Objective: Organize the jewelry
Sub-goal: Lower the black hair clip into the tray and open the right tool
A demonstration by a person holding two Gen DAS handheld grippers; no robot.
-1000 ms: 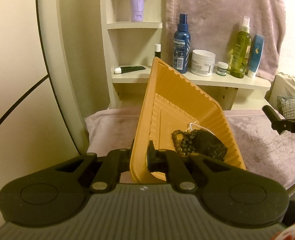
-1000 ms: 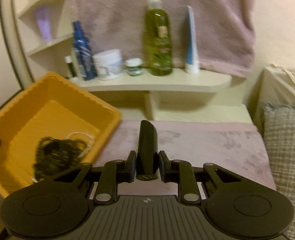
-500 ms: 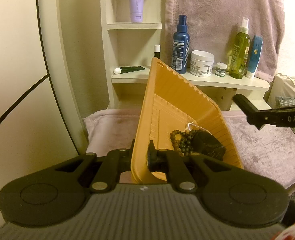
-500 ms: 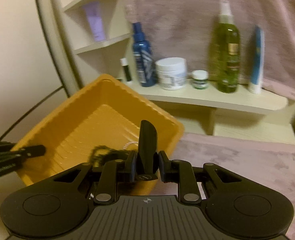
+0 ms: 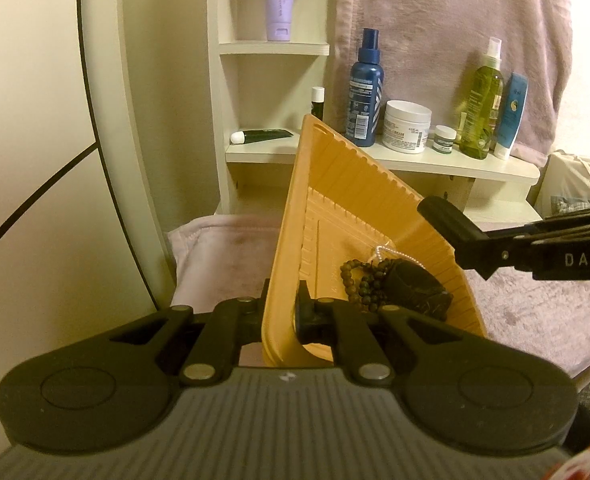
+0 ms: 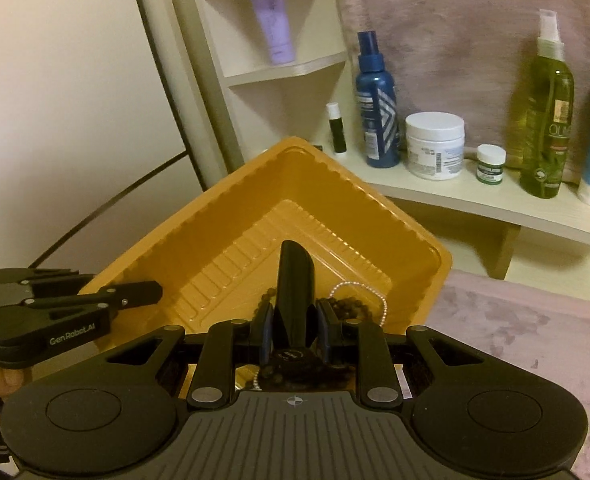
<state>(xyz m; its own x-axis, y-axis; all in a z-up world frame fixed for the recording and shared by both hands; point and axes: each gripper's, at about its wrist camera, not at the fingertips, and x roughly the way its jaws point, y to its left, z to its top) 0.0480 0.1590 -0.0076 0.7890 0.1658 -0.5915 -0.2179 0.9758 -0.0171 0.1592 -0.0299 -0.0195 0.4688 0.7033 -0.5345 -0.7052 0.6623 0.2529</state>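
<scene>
Right tool (image 6: 294, 316) hovers above beads (image 5: 369, 280) in left-held tray (image 5: 359, 192).

Right gripper (image 6: 293, 312), clamped on a black oblong object (image 6: 295, 280), now over the orange tray (image 6: 255, 216) above the dark bead bracelets (image 5: 365, 280), having swung in from over the pink blanket (image 6: 535, 332). Seen nearer the tray from the left wrist camera.

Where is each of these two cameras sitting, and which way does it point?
Left wrist: rides the left gripper, which is clamped on the orange tray rim, facing the shelf; the right gripper pokes in.
Right wrist: rides the right gripper, shut on a black object, looking down into the orange tray; the left gripper shows at left.
Shared: tray, beaded jewelry, blue bottle, white jar.
</scene>
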